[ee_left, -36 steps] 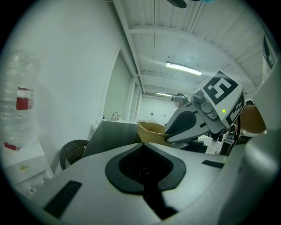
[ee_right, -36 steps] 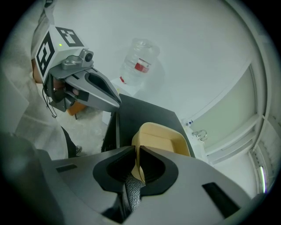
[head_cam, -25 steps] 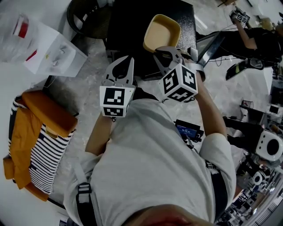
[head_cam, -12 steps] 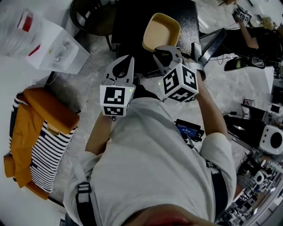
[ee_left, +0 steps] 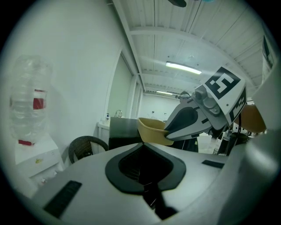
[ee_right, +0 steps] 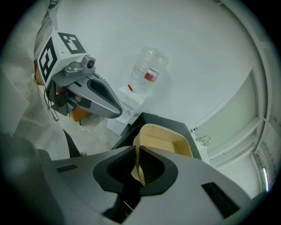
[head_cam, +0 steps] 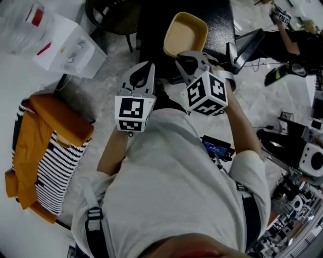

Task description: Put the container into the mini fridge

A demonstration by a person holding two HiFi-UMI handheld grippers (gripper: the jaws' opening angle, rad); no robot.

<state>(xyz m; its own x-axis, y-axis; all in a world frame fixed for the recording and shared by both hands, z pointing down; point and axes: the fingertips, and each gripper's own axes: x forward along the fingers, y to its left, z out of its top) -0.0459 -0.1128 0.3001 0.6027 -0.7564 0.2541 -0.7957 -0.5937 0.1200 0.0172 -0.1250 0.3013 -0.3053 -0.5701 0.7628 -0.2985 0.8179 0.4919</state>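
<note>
Head view with both gripper views: carrying the container toward the mini fridge.

Nearest, in the lower half of the head view, are our torso and forearms. Above them, at centre, the left hand-held gripper (head_cam: 149, 65) has its jaws together with nothing between them. Just to its right, the right hand-held gripper (head_cam: 182, 54) is clamped on one thin wall of the tan container (head_cam: 185, 34). The right gripper view shows that wall pinched edge-on between the pads.

The container is an open, shallow tub and looks empty. It hangs in the air at upper centre, over the black top of the mini fridge (head_cam: 151, 30) and not touching it. A dark panel (head_cam: 246, 48) slanting out at the fridge's right edge may be its door; we cannot confirm this, and no view shows the compartment.

Farther off, in the upper left, are a dark wicker chair (head_cam: 108, 15) and a water dispenser (head_cam: 70, 48).

Since only one wall is held, we judge that the tub could swing or slip. The clamp should be kept firm and the tub level. It should be brought down past the fridge's top edge to the opening without knocking the edge. The free left hand-held gripper could steady the door.
</note>
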